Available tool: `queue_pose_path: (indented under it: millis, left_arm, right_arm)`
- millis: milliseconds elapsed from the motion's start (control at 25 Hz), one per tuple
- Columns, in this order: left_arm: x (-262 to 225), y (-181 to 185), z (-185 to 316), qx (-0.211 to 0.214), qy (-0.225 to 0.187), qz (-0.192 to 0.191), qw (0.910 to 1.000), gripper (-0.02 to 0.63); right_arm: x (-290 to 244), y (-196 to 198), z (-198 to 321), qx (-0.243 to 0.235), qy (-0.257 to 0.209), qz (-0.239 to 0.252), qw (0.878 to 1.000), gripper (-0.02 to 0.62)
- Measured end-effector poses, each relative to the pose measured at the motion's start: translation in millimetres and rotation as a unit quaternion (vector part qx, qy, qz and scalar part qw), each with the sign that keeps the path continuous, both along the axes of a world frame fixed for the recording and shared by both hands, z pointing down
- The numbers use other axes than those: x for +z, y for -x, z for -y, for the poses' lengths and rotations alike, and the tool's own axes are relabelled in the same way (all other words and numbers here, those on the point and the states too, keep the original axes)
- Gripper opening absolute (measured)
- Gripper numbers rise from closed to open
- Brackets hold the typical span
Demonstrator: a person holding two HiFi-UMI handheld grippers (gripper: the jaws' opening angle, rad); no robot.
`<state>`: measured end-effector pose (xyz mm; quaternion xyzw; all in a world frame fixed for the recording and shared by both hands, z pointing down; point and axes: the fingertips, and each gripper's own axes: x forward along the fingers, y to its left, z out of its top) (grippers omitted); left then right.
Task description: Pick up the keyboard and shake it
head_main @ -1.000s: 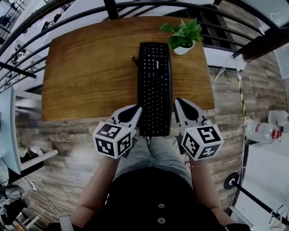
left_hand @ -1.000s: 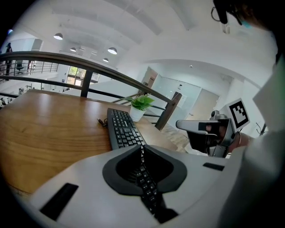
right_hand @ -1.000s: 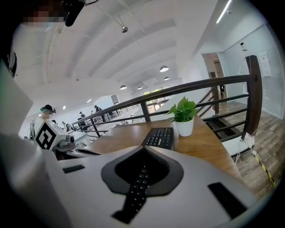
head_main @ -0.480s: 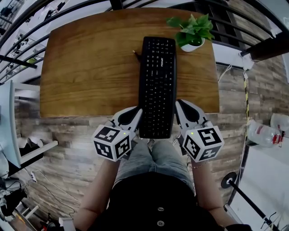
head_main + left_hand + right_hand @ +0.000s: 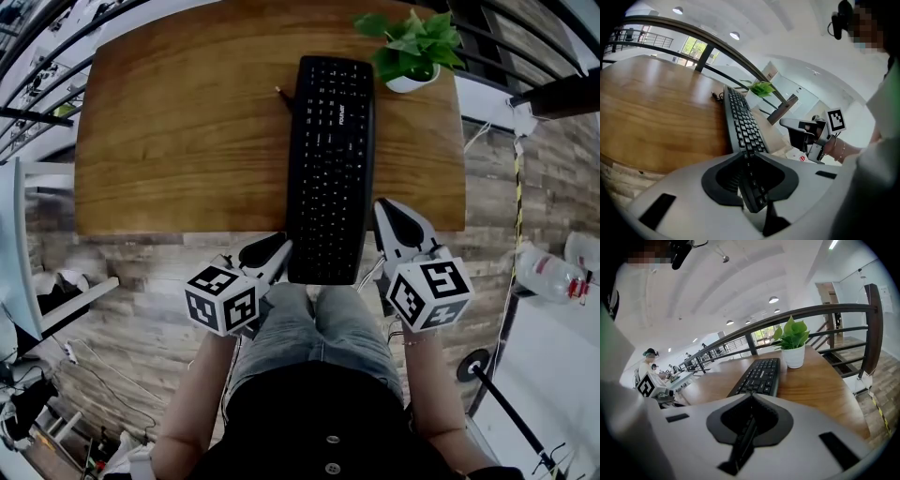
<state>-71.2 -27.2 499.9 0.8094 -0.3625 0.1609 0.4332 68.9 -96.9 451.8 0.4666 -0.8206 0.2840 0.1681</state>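
keyboard [image 5: 330, 169]: long axis runs top to bottom, centre of head view. The far part is over the table [image 5: 178, 141] and the near end pokes past the table's lower edge toward the person. In right gripper view it looks to rest on the wood, but I can't confirm contact.

Both claws are at that near end, one per long edge, so the whole length lies up-frame of them. Neither hand is nearer. right gripper [image 5: 381, 206] sits slightly higher in frame than left gripper [image 5: 279, 248].

Right: jaws together on the right edge, thin dark strip in the slot.
Left: jaws have just eased apart a hair. The near-left corner, keys showing, fills the slot, with no gap visible at the pads.

Pose: both point down and slightly inward. My read: end-held, so the far end will lever. plant [image 5: 412, 47] is just beside the far-right corner.
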Motion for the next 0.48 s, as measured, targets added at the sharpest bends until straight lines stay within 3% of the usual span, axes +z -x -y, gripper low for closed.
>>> queue_pose_path:
  millis: [80, 200, 480]
  left_arm:
    - [6.4, 0.6, -5.6, 0.004, 0.017, -0.007, 0.9998, 0.15]
    - [17.1, -2.2, -13.9, 0.008, 0.045, -0.025, 0.9986, 0.213]
    - [38.6, -19.5, -25.0, 0.012, 0.097, -0.059, 0.9935, 0.255]
  right_arm:
    - [2.4, -0.8, -0.2, 0.001, 0.003, 0.0, 1.0, 0.028]
    - [7.2, -2.6, -1.7, 0.001, 0.008, -0.002, 1.0, 0.028]
    - [16.8, -9.2, -6.6, 0.009, 0.018, -0.006, 1.0, 0.028]
